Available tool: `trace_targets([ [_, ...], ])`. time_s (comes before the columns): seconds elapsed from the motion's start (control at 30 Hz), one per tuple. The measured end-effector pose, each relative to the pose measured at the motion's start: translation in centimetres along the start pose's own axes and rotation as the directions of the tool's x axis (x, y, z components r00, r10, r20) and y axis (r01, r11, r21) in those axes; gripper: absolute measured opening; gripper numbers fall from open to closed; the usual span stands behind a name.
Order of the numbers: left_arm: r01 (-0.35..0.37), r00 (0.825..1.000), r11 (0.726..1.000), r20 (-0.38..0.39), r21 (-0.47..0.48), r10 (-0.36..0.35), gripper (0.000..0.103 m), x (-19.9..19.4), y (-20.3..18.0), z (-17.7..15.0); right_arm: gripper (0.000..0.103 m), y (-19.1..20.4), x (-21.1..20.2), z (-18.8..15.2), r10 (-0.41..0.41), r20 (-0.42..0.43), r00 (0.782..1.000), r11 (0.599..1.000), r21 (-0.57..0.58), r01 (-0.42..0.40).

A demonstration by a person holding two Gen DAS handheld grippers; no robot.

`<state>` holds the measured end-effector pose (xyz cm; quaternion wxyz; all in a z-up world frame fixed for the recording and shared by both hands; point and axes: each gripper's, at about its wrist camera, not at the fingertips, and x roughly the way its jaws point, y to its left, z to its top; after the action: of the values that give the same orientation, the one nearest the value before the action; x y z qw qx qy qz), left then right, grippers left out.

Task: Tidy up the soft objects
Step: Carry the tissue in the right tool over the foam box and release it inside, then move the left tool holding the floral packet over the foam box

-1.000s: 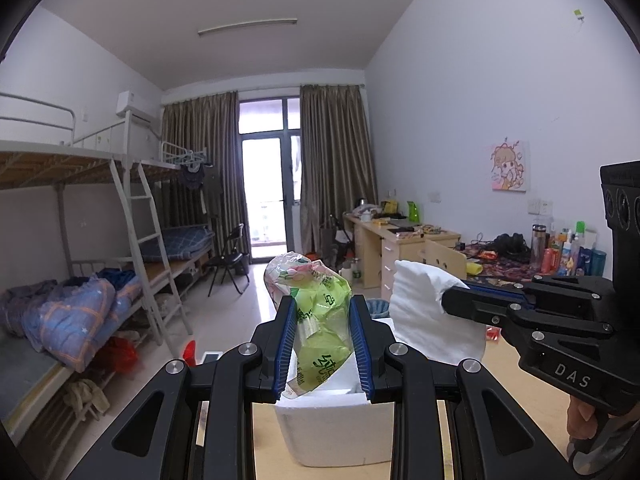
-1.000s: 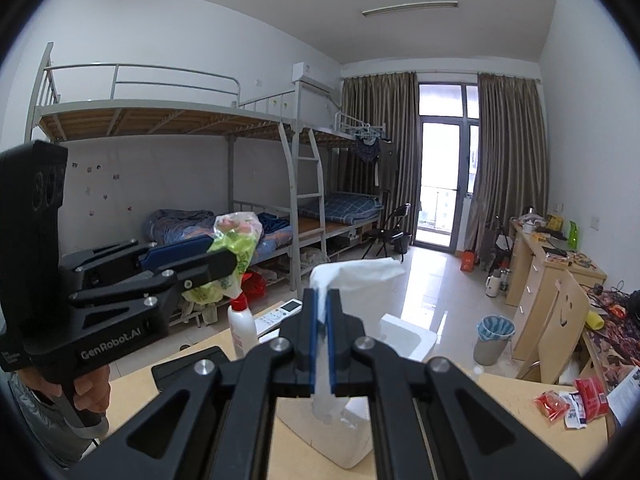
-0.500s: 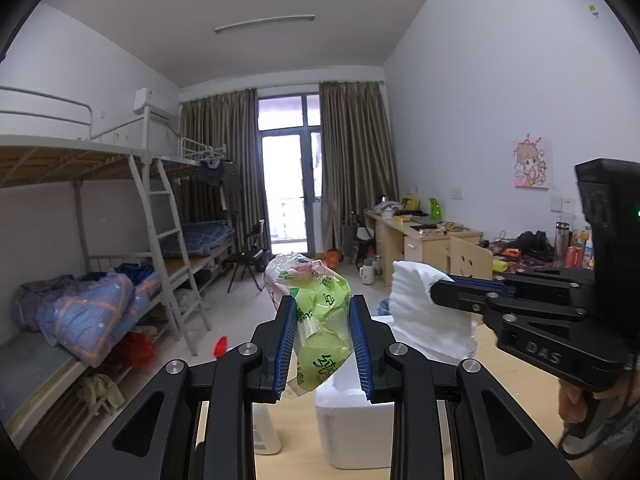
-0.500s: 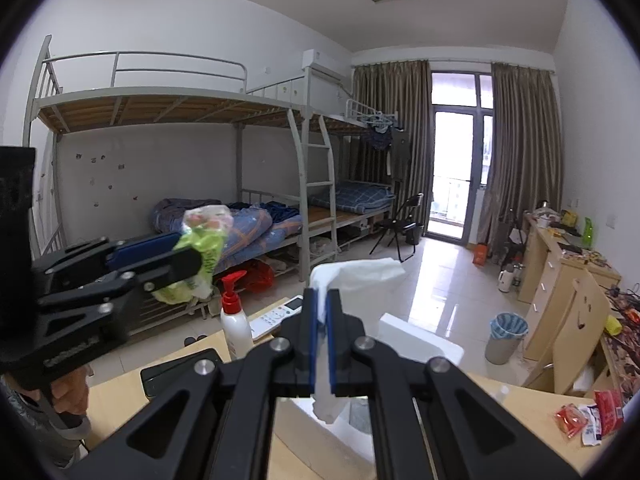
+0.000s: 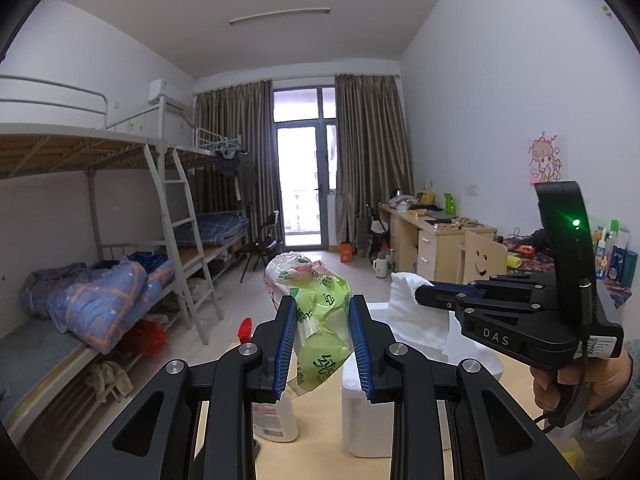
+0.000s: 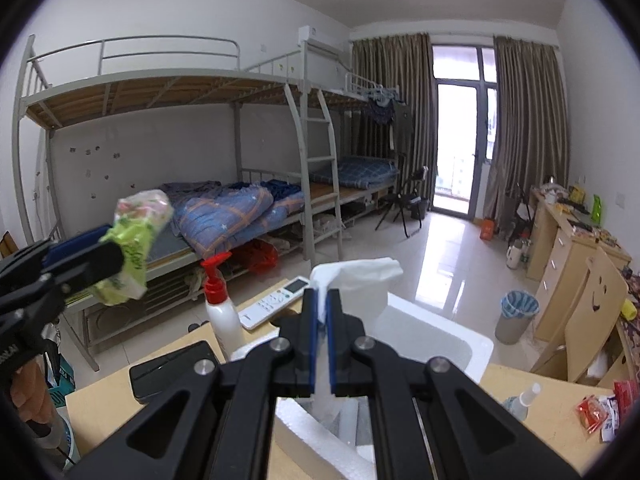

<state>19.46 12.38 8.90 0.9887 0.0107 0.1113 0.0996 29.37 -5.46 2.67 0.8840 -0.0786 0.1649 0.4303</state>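
Observation:
My left gripper (image 5: pixel 323 344) is shut on a crumpled green and pink plastic packet (image 5: pixel 320 308), held up in the air; in the right wrist view the left gripper (image 6: pixel 80 258) and its packet (image 6: pixel 134 240) show at the left. My right gripper (image 6: pixel 320 338) is shut on a white tissue (image 6: pixel 356 276) that rises above its blue pads (image 6: pixel 309 344), over an open white foam box (image 6: pixel 436 340). The left wrist view has the tissue (image 5: pixel 416 312) and the right gripper (image 5: pixel 420 293) above the foam box (image 5: pixel 364 420).
On the wooden table (image 6: pixel 108 408) stand a white pump bottle with a red top (image 6: pixel 222 312), a remote control (image 6: pixel 276 304), a black flat device (image 6: pixel 172 368) and a small spray bottle (image 6: pixel 520 398). Snack wrappers (image 6: pixel 600 412) lie at the right. Bunk beds (image 6: pixel 224 216) stand behind.
The right gripper carried the tissue forward over the foam box. Both views swung, so the pump bottle and remote now show more fully. Both grips stayed unchanged.

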Motion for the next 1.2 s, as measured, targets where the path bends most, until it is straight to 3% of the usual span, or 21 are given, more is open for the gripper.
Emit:
trace_targets([
  [0.5,-0.019,1.000,1.000,-0.012,-0.004,0.019,0.029,-0.4,-0.1,0.0,0.007,-0.9,2.2,0.1,-0.038,-0.077,0.996,0.998,0.055,0.043],
  [0.53,-0.022,1.000,1.000,-0.011,-0.004,0.022,0.029,-0.5,-0.1,0.1,0.010,-0.9,2.3,0.1,-0.040,-0.079,0.996,0.997,0.057,0.045],
  [0.6,-0.021,1.000,1.000,-0.013,-0.005,0.021,0.029,-0.6,0.0,0.0,0.030,-1.0,2.4,0.1,-0.054,-0.084,0.995,0.997,0.059,0.059],
  [0.63,-0.022,1.000,1.000,-0.012,-0.006,0.022,0.029,-0.6,0.0,0.0,0.050,-1.0,2.5,0.3,-0.059,-0.085,0.995,0.996,0.061,0.064],
  [0.73,-0.024,1.000,1.000,-0.012,-0.008,0.024,0.029,-0.7,0.2,0.1,0.067,-1.2,2.4,0.3,-0.068,-0.084,0.994,0.994,0.082,0.075],
  [0.87,-0.029,1.000,0.999,-0.011,-0.020,0.029,0.029,-0.8,0.3,-0.1,0.079,-1.4,2.1,0.3,-0.096,-0.084,0.992,0.990,0.091,0.103],
  [1.2,-0.014,0.999,0.999,-0.030,-0.034,0.013,0.029,-0.5,0.6,-0.1,0.096,-1.2,-0.3,0.4,-0.140,-0.072,0.988,0.985,0.095,0.147],
])
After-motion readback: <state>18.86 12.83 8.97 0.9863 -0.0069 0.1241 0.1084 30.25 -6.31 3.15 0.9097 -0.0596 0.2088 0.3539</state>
